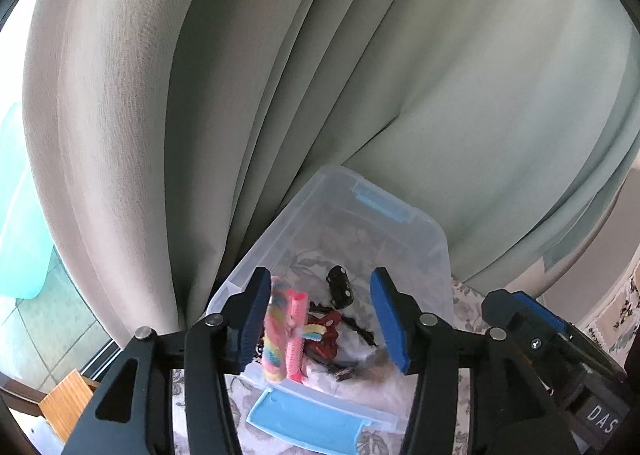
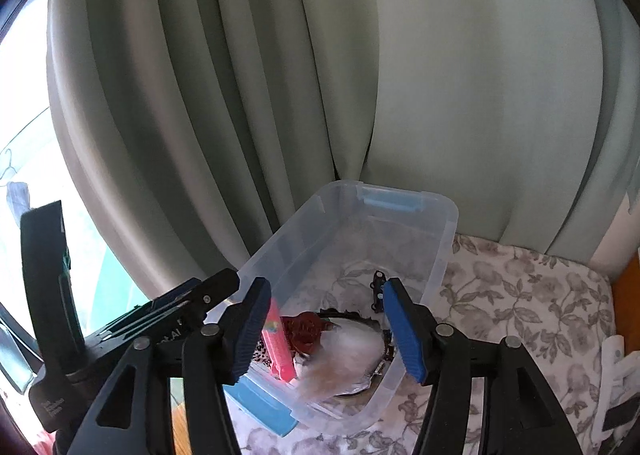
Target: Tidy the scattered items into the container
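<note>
We found the clear plastic storage box with blue latches (image 2: 420, 255) on the flower-printed cloth (image 2: 520, 295), its far end against the pale green curtain (image 2: 440, 75). Inside lay a pink comb (image 1: 295, 331), a rainbow-striped roll (image 1: 275, 335), a red clip (image 1: 326, 335), a small black clip (image 1: 340, 287) and something white and fluffy (image 2: 352, 351), blurred. Both the left gripper (image 1: 320, 319) and the right gripper (image 2: 326, 329) hung released over it, grasping nothing.
</note>
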The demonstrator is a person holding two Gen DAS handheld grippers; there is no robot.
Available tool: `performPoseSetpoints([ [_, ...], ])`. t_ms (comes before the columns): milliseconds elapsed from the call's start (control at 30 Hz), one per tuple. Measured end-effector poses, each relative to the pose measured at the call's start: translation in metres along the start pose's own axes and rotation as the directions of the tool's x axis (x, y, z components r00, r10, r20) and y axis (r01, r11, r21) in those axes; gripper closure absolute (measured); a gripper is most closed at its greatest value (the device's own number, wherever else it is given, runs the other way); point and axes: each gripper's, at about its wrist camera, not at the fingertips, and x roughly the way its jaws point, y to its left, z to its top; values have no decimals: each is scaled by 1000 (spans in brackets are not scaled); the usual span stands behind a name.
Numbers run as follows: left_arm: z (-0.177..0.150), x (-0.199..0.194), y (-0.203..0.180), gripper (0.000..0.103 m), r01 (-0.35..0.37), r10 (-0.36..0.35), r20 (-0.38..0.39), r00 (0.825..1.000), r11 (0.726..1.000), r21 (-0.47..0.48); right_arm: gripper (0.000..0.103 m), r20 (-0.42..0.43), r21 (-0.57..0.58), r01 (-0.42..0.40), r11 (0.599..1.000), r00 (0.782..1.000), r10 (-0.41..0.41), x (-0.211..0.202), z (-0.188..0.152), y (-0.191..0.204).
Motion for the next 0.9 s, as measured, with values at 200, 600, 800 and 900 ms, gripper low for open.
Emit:
performPoseSetpoints([
  [200,0,5,-2,35,-4,4,-13,1000,1000,-2,37,-14,10,6,1000,1000,-5,4,-4,-9],
  [600,-4,-6,-14,18,-20,20,-5,1000,998,52,12,-18,26,42,999,999,-41,-7,-19,-25],
  [800,-5,-14,-26,13,-21,21,9,1000,996,88,0,-2,61,53,997,999,-53,-21,-27,-40],
  [900,-8,-18,-34,9,-6,6,2,1000,993,114,0,0,73,65,995,998,-66,-30,-31,-45],
])
